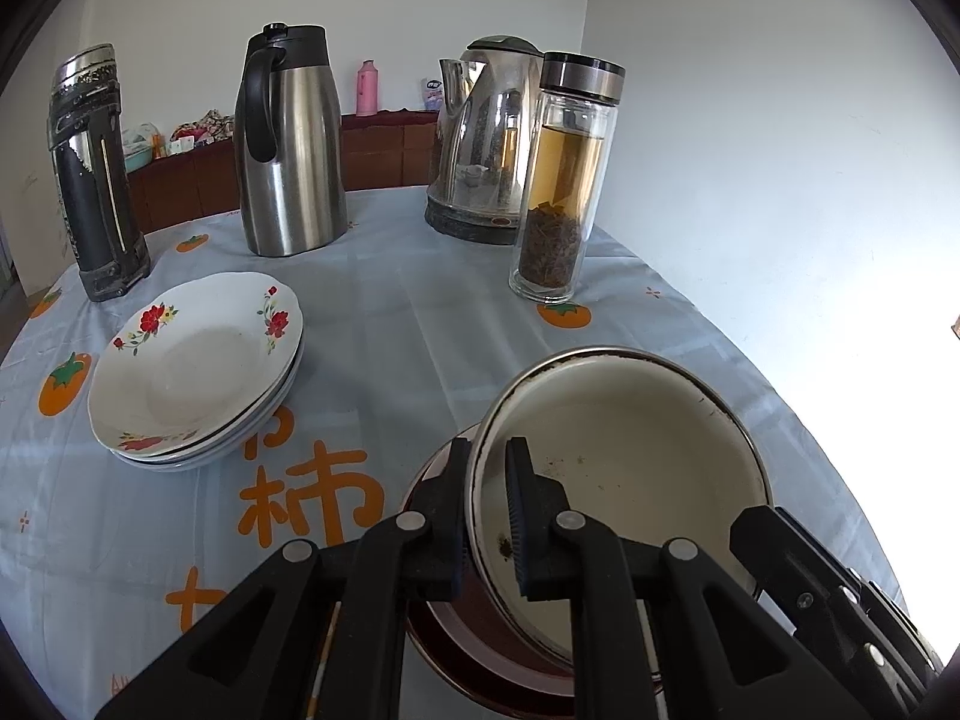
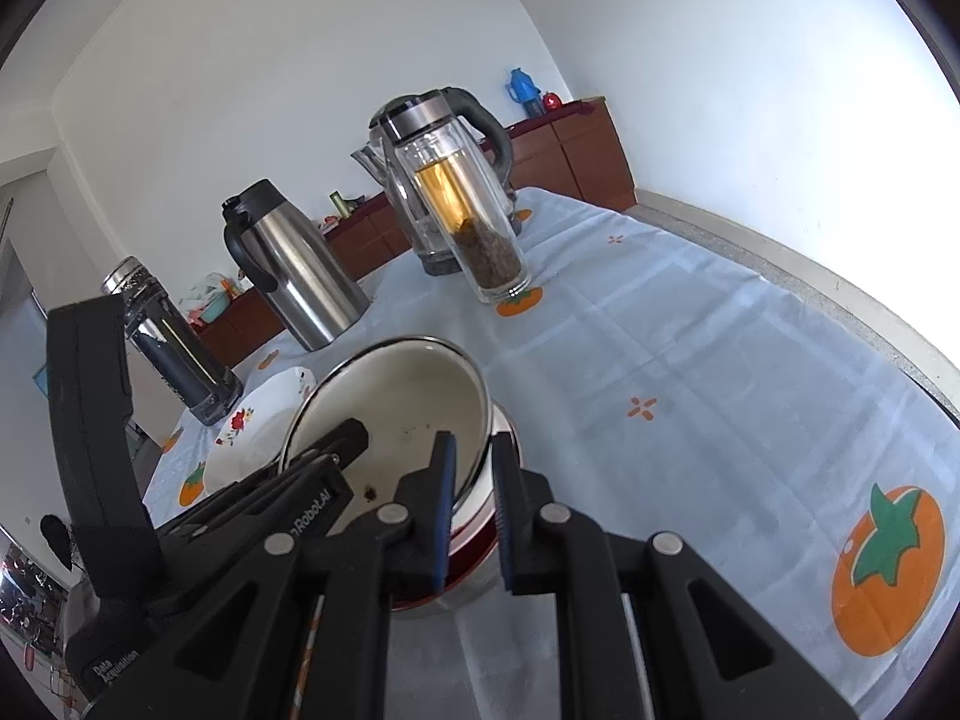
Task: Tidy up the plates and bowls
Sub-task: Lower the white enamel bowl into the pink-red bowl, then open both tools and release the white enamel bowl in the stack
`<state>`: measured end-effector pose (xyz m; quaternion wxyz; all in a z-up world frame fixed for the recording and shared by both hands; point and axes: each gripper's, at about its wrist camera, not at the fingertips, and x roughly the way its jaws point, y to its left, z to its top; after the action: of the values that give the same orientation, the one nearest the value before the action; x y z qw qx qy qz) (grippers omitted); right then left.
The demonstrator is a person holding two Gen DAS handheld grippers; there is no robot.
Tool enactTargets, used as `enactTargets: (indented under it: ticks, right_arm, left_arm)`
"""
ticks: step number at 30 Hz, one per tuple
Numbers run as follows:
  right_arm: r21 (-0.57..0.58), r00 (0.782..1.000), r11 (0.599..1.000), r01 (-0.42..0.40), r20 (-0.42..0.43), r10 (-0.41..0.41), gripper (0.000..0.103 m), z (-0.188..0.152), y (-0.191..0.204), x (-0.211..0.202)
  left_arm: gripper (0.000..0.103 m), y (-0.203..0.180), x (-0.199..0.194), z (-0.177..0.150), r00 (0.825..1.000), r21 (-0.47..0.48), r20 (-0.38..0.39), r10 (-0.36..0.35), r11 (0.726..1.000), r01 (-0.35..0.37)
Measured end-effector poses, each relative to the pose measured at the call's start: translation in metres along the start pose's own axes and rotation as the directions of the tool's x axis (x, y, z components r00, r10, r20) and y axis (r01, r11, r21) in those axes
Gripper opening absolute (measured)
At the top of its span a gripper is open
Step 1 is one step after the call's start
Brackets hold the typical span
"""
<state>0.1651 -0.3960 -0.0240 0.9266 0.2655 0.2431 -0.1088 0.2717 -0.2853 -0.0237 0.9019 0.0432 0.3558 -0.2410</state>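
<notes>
On the table point(image 1: 420, 312), under its pale blue cloth with orange fruit, the big things stand along the far side: a steel jug point(image 1: 288, 144), a kettle point(image 1: 480, 138), a dark flask point(image 1: 90, 180) and a glass bottle of tea point(image 1: 561, 180), all well clear of my work. Nearer, to the left, sits the stack of flowered plates point(image 1: 198, 372), already nested.

Closest to me is the cream bowl point(image 1: 630, 450), and it is what the coming move turns on. It hangs tilted between my two hands, its mouth facing up and toward me, directly above a red-rimmed dish point(image 1: 480, 648) that lies flat on the cloth. I judge the bowl needs only to go straight down and level out to nest there; it does not look seated yet.

My left tongs point(image 1: 489, 516) pinch the bowl's left rim, one finger outside the wall and one inside. My right tongs point(image 2: 474, 510) pinch the opposite rim the same way. Both hands are equally near, so they should lower together, the higher far edge last.
</notes>
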Motion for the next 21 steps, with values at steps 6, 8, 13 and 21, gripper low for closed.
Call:
enactTargets:
  ticks: [6, 8, 13, 21]
  right_arm:
    - [-0.008, 0.999, 1.000, 0.008, 0.035, -0.007, 0.014, 0.004, -0.002, -0.001]
    - [0.008, 0.999, 1.000, 0.002, 0.042, -0.002, 0.014, 0.005, -0.006, 0.000]
    - [0.026, 0.999, 1.000, -0.010, 0.031, 0.009, 0.014, 0.005, -0.011, 0.003]
    - [0.059, 0.993, 0.991, -0.116, 0.009, 0.116, 0.015, 0.005, -0.013, 0.005]
  left_arm:
    - [0.013, -0.004, 0.005, 0.006, 1.000, 0.016, -0.016, 0.025, 1.000, -0.025]
    - [0.013, -0.002, 0.006, 0.009, 0.999, 0.004, -0.027, 0.018, 1.000, -0.018]
    - [0.013, -0.004, 0.004, 0.009, 0.999, 0.008, -0.042, 0.032, 0.999, -0.032]
    - [0.013, 0.003, 0.003, 0.005, 0.996, -0.011, -0.068, 0.051, 0.999, -0.052]
